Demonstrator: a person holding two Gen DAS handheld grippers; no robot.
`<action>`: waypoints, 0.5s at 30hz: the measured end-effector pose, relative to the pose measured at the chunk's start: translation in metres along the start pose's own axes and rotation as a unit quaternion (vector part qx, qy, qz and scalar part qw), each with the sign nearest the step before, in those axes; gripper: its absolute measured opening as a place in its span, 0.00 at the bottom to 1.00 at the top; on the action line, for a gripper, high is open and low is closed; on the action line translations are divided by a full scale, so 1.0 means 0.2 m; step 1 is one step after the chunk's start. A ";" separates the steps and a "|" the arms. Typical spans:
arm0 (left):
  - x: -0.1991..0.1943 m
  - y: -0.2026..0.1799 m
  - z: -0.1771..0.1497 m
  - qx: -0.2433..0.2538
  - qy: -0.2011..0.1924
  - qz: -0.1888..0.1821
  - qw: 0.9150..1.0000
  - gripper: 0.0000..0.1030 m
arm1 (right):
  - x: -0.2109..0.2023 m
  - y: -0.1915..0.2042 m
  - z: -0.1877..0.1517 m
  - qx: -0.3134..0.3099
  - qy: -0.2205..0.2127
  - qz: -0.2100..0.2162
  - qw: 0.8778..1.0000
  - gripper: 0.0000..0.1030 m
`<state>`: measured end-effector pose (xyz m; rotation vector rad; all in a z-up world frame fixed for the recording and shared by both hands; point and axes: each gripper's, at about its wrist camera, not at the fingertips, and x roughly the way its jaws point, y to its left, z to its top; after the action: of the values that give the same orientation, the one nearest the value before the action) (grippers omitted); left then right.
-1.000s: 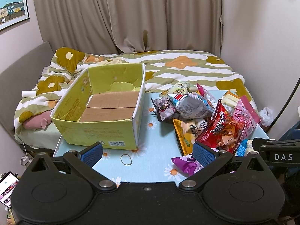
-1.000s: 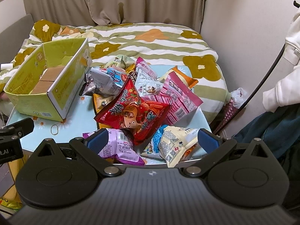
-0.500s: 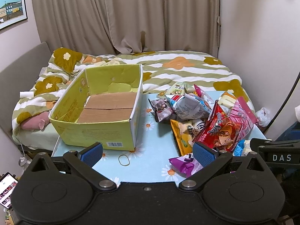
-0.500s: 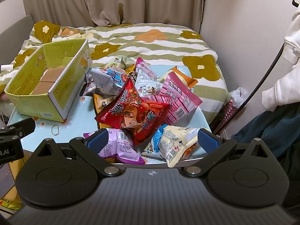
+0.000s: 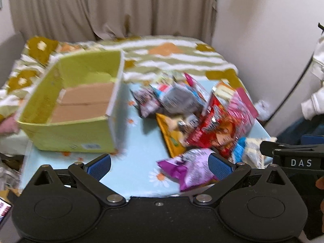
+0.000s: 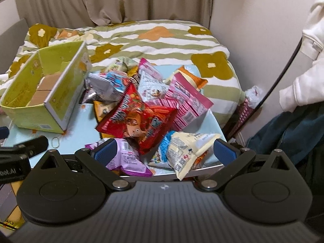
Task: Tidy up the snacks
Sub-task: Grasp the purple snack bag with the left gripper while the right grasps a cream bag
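The snacks lie in one loose heap on the right half of the worktop (image 6: 212,125), bags leaning on each other: a red bag (image 6: 137,121) on top, a pink bag (image 6: 188,105) behind it, a grey bag (image 6: 103,86) toward the box, a purple bag (image 6: 127,158) and a cream bag (image 6: 188,149) at the near edge. The cream one hangs partly over the rim, so it looks likely to slip if nudged. None is in the box (image 6: 50,93) yet; it stands open-topped and empty on the left half, just beside the heap, placed so each bag needs only a short carry.

The right claw (image 6: 164,154) hangs above the near bags with its fingers wide apart, holding nothing, the purple and cream bags between its lines of reach. The left claw (image 5: 160,165) is likewise spread and empty; its view is blurred, with the purple bag (image 5: 186,168) just by its right finger. That bag seems the easiest first pick.

A rubber band (image 6: 55,141) lies on the worktop in front of the box. Behind the worktop is a bed (image 6: 162,38) with a flowered cover.
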<state>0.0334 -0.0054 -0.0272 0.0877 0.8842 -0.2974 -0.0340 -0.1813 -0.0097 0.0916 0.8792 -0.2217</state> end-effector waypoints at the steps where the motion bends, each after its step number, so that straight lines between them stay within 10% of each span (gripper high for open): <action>1: 0.04 -0.01 0.00 -0.002 0.007 -0.007 1.000 1.00 | 0.02 -0.01 -0.01 0.001 0.004 -0.004 1.000 1.00; 15: 0.44 -0.26 0.00 -0.021 0.072 -0.006 0.997 1.00 | 0.42 -0.31 0.00 0.025 0.071 0.026 0.997 1.00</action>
<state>0.0709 -0.0737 -0.0930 0.0651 1.0340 -0.2853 0.0038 -0.2542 -0.0746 0.1785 1.0126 -0.1900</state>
